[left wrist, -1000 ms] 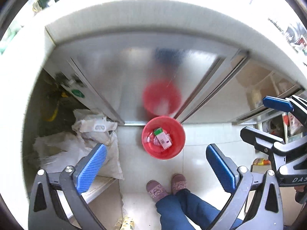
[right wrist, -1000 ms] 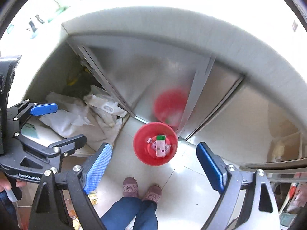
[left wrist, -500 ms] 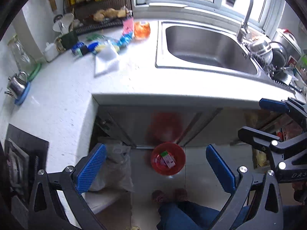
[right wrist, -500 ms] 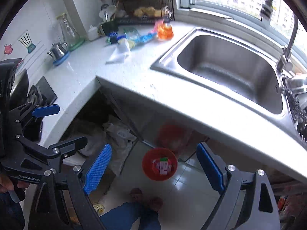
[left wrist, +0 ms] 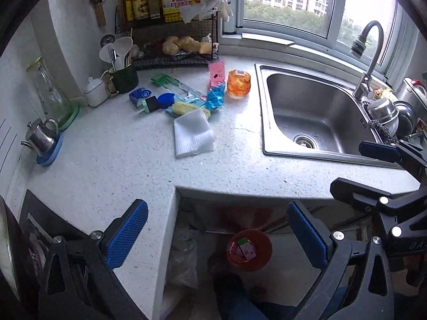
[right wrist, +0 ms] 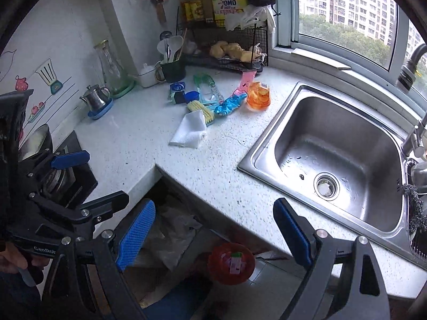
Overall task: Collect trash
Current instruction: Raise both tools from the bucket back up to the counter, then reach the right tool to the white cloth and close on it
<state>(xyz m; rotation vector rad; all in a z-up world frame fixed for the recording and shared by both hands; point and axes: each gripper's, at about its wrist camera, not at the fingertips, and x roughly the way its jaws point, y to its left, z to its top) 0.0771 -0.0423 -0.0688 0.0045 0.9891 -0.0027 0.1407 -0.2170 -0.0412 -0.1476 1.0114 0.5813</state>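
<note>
On the floor below the speckled white stone bench point(left wrist: 112, 165) sits a round red plastic bin point(left wrist: 249, 250), holding a small pink-and-white carton with a green top point(left wrist: 246, 246); rest of its contents too small to tell. Bench top, far side: a white folded cloth point(left wrist: 193, 133) near the middle, a yellow scrub brush point(left wrist: 186, 108) just beyond it, a crumpled blue foil wrapper point(left wrist: 215, 99), a pink packet point(left wrist: 216, 72), an orange clear plastic cup point(left wrist: 238, 83) close to the sink's left rim. Stainless steel sink point(left wrist: 315, 112) at right, basin bare apart from the drain. Left edge: a small steel teapot on a blue coaster point(left wrist: 42, 138), a black wire rack point(left wrist: 173, 26) at the far wall under a window.

Left hand-held gripper point(left wrist: 216, 229) has its blue pads spread wide, nothing between them, raised above the bench edge with the bin seen through the gap. Right hand-held gripper point(right wrist: 214, 233) likewise spread wide and empty, just right of the left one. Blue trouser leg of a person point(right wrist: 176, 304) at the near bottom.
</note>
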